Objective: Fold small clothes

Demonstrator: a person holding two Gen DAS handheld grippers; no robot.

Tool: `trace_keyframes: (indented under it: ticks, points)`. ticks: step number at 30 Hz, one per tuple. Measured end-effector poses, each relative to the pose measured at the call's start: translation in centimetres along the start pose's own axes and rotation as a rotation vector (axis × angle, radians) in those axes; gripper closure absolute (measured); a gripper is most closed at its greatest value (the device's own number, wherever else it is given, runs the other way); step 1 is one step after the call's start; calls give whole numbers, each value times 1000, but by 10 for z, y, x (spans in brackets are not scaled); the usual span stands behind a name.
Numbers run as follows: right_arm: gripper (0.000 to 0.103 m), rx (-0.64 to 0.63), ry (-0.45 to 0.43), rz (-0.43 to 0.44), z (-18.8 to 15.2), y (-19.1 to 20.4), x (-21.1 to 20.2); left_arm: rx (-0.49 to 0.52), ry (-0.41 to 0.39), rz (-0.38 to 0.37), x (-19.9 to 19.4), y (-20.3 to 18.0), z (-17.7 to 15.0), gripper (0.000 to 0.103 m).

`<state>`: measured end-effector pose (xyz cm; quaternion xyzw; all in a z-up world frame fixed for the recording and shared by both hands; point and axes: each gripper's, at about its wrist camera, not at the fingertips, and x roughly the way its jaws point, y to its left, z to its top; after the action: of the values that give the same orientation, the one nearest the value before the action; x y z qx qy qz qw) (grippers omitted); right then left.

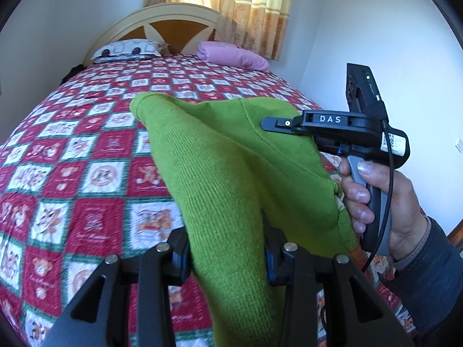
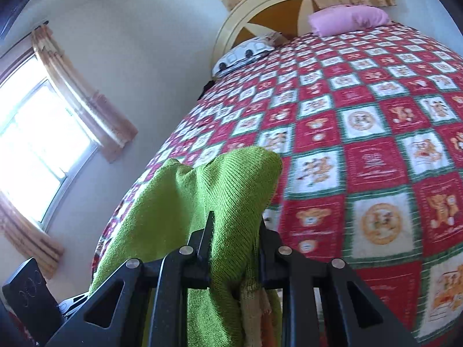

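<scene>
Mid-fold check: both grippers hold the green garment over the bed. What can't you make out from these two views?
- Green garment: its lower part runs off the bottom edge in both wrist views; the overall shape is unclear.
- Left gripper: the fabric covers the pads' contact.
- Right gripper: the pads are buried in cloth in its own view.
- Bed: the near edge is hidden behind the garment and grippers.

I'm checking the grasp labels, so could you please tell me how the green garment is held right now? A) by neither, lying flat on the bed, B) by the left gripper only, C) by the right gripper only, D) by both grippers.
D: the green garment is bunched between the fingers of the left gripper, and in the right wrist view it is likewise pinched in the right gripper, lifted above the bed.
</scene>
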<state>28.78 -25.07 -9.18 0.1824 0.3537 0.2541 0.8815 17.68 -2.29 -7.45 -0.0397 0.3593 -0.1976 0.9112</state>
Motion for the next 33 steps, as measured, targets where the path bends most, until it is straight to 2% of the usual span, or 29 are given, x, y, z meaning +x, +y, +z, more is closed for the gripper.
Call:
trace_keyframes:
  ticks: [18, 33]
  points:
    - [80, -71, 93, 144, -37, 93, 63, -71, -61, 101, -61, 70, -41, 64]
    - [80, -157, 199, 214, -66, 169, 126, -120, -77, 250, -89, 122, -85, 64]
